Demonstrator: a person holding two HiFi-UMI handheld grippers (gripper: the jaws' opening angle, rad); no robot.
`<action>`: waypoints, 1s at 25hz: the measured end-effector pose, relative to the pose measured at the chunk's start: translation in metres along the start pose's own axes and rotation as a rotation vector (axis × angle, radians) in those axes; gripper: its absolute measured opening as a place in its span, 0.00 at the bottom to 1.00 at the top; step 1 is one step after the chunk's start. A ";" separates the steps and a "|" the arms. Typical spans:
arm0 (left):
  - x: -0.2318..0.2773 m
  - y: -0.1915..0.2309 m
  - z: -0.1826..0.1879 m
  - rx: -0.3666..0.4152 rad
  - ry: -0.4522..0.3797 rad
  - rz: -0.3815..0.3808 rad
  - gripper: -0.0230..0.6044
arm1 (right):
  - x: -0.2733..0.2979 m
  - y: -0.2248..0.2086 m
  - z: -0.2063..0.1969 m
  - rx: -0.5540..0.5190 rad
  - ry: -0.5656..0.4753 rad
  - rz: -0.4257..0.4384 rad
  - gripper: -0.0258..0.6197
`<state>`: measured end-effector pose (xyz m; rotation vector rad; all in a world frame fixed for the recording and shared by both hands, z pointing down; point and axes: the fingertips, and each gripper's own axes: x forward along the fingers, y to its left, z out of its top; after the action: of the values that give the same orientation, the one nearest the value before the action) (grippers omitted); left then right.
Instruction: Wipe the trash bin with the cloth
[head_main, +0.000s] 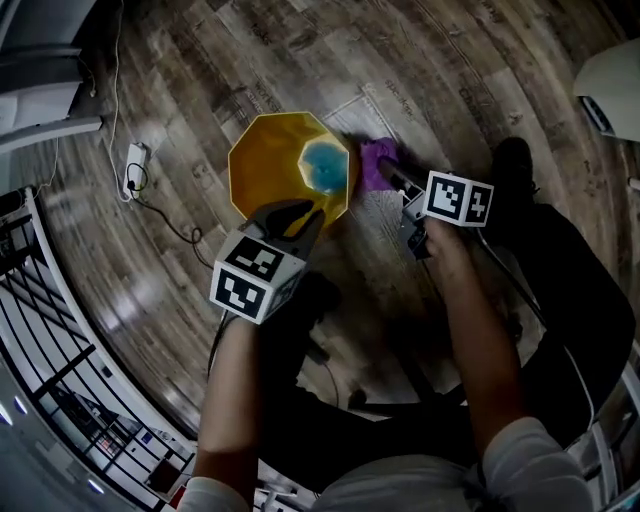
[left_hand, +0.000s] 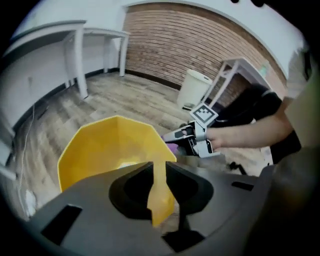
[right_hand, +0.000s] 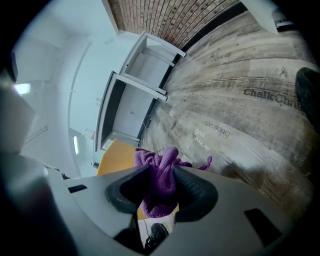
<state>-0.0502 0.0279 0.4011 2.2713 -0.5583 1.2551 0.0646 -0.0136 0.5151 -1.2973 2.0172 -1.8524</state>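
A yellow trash bin (head_main: 270, 165) with an angular rim stands on the wood floor, and something blue (head_main: 322, 165) shows inside it. My left gripper (head_main: 300, 215) comes down on the near rim. In the left gripper view the yellow wall (left_hand: 110, 145) stands between the jaws of that gripper (left_hand: 159, 167), with no gap visible on either side. My right gripper (head_main: 385, 170) is shut on a bunched purple cloth (head_main: 372, 160) just right of the bin. In the right gripper view the cloth (right_hand: 160, 170) bulges out between the pads, with the bin (right_hand: 117, 155) behind it.
A white power strip (head_main: 133, 165) with its cable lies on the floor left of the bin. A black shoe (head_main: 512, 160) is at the right. White desk legs (left_hand: 80, 55) and a white container (left_hand: 195, 87) stand by the brick wall. A railing (head_main: 50, 330) runs along the left.
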 end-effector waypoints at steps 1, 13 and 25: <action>0.006 -0.003 0.005 0.081 0.006 -0.005 0.16 | 0.000 0.003 0.004 0.004 -0.008 0.024 0.26; 0.011 -0.015 0.004 0.170 0.038 -0.117 0.25 | -0.021 0.089 0.033 -0.056 -0.044 0.418 0.26; 0.048 -0.034 -0.014 0.227 0.136 -0.129 0.11 | -0.012 0.086 0.022 -0.058 -0.012 0.421 0.26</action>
<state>-0.0165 0.0573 0.4416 2.3368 -0.2265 1.4573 0.0425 -0.0324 0.4302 -0.8065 2.1441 -1.5973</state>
